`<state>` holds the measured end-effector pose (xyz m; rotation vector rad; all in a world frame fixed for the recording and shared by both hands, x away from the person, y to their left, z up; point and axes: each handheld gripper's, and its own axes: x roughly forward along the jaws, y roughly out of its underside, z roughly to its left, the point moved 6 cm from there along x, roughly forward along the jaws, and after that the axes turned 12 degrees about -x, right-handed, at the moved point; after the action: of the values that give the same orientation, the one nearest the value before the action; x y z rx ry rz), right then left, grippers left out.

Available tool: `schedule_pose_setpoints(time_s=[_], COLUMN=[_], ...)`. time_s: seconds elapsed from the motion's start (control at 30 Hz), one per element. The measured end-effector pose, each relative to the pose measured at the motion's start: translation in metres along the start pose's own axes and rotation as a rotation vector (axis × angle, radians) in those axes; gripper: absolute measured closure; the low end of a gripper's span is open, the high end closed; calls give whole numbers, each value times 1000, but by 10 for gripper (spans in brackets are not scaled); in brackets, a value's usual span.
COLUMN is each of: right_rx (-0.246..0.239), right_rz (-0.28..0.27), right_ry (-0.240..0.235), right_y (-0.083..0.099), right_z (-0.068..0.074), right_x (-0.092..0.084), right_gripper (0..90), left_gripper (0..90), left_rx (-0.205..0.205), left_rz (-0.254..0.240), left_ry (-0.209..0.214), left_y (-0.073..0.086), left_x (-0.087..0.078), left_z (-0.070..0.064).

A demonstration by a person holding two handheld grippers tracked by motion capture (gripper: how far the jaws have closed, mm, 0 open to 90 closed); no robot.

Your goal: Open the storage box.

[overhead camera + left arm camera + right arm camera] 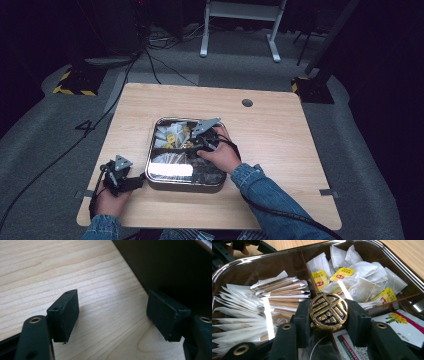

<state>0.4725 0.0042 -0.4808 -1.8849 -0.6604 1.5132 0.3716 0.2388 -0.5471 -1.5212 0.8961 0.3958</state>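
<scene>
The right gripper (pixel 328 322) pinches a round gold-and-black knob (pixel 328 311) between its two black jaws, one pad pressed on each side of the disc. The knob bears a raised gold pattern on a dark ground and faces the right gripper view squarely. It sits over the metal tray (pixel 242 261), near the middle where the dividers meet.

The tray is a shiny, square box with rounded corners, parted into compartments. In the right gripper view, the far compartment holds white tea bags (pixel 362 277) with yellow tags lying in a loose heap. The compartment to the left holds narrow paper sachets (pixel 279 290), stacked and fanned out. At the lower right lie flat packets (pixel 402 325), one printed with yellow flowers.

In the high view the tray (pixel 151 150) lies near the middle of the wooden surface (pixel 280 150), toward the person's side. The right gripper (pixel 202 142) hangs over the tray's middle, its grey plate pointing away from the person, with the right hand (pixel 222 157) behind it in a denim sleeve.

The left gripper (pixel 131 184) rests on the surface just beside the tray's near left corner. In the left gripper view its jaws stand spread wide with only bare wood between them, and the tray's dark wall (pixel 175 270) rises close by the right pad.
</scene>
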Motion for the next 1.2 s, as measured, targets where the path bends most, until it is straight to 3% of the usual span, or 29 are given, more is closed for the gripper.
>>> schedule_pose_setpoints(time_s=[0.27,0.47,0.8,1.2], right_rx=[1,0,-24,-17], right_rz=[7,-25,-62,-82], right_ry=[9,12,50,78], right_y=[-4,-18,-34,-35], right_z=[0,-1,-9,-23], right_x=[-3,-16,-48,-85], right_gripper=[586,586,586,586], left_gripper=[266,266,265,265], left_rx=[0,0,1,4], left_rz=[0,0,-1,1], left_ry=[0,0,2,1], left_y=[0,0,0,0], left_x=[0,0,0,0], left_z=[0,0,0,0])
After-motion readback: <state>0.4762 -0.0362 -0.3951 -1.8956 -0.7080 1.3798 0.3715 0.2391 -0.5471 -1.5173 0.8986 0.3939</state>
